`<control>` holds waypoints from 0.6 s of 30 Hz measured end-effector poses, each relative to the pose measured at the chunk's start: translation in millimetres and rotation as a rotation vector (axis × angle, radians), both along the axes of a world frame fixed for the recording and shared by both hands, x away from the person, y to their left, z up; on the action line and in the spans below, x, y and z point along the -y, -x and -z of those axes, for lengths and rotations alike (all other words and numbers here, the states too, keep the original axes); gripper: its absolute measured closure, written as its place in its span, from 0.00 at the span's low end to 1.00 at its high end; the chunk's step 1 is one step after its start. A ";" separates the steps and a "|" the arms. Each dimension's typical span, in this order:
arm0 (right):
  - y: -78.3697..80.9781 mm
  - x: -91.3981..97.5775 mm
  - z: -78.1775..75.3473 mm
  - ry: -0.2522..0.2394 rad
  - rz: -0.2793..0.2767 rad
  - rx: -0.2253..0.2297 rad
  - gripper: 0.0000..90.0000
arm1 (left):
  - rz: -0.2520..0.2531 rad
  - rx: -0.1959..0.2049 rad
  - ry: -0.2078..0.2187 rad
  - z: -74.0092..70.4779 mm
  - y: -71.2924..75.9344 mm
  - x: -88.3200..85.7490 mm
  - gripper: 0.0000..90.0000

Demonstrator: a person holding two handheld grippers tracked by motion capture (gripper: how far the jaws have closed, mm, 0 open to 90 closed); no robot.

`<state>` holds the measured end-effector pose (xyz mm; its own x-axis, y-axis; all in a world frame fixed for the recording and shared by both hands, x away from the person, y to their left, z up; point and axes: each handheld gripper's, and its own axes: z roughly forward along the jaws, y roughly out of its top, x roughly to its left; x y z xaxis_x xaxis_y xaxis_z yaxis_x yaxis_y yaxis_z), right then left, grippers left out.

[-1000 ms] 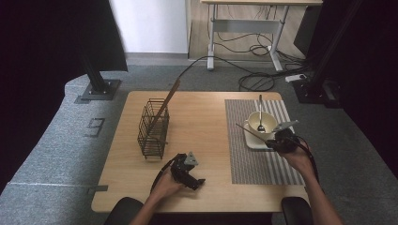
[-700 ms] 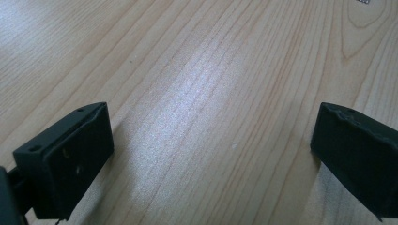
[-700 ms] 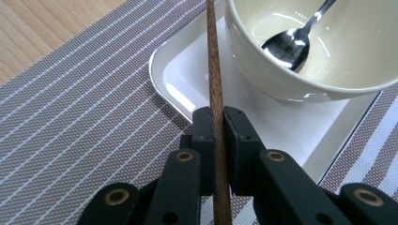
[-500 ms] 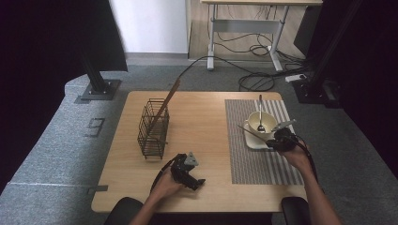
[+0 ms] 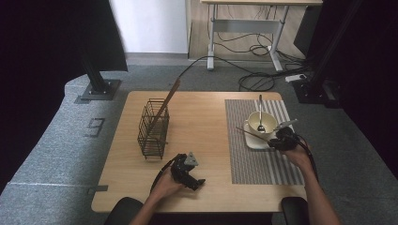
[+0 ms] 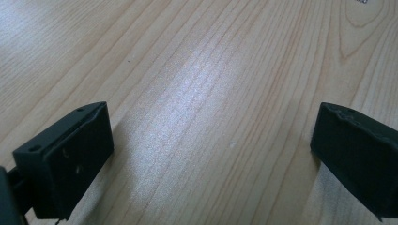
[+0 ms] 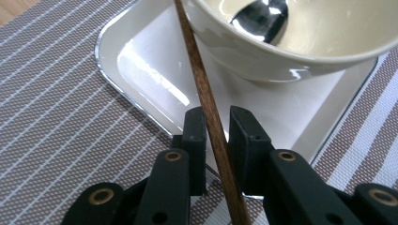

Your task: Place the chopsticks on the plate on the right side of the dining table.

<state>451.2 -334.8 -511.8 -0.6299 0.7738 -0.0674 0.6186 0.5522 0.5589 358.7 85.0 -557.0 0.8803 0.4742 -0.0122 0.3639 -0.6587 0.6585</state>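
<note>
Our right gripper (image 7: pixel 217 123) has just been easing its jaws open around the chopstick (image 7: pixel 206 103), which leans on the white tray (image 7: pixel 141 61) beside the bowl (image 7: pixel 281 51). Our left gripper (image 6: pixel 211 154) rests wide open on the tabletop (image 6: pixel 197 70).

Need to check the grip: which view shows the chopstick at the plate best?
The right gripper view: the chopstick runs between the right tongs, which have just been opening, leaning on the bowl. In the high view it is a thin line.
</note>
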 end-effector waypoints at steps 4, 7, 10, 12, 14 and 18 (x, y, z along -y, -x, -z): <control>-2.8 2.2 3.8 0.011 0.011 -0.003 0.80 | 0.000 0.000 0.000 0.0 0.0 0.0 0.00; -4.5 3.5 7.0 0.025 0.016 -0.001 0.78 | 0.001 0.000 0.000 0.0 0.2 0.0 0.00; -4.4 5.4 8.1 0.022 0.032 0.008 0.74 | 0.001 0.000 0.001 0.0 0.3 0.1 0.00; -3.6 7.1 7.4 0.017 0.038 0.016 0.72 | 0.001 0.000 0.001 0.0 0.3 0.1 0.00; -1.7 9.1 5.3 0.007 0.044 0.022 0.70 | 0.001 0.000 0.001 0.0 0.4 0.1 0.00; 5.0 10.4 -2.1 -0.020 0.054 0.042 0.62 | 0.001 0.000 0.001 0.0 0.5 0.1 0.00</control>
<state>446.1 -345.2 -509.6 -0.5838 0.8083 -0.0768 0.6231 0.5067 0.5958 358.1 84.9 -557.1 0.8809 0.4731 -0.0127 0.3633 -0.6587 0.6589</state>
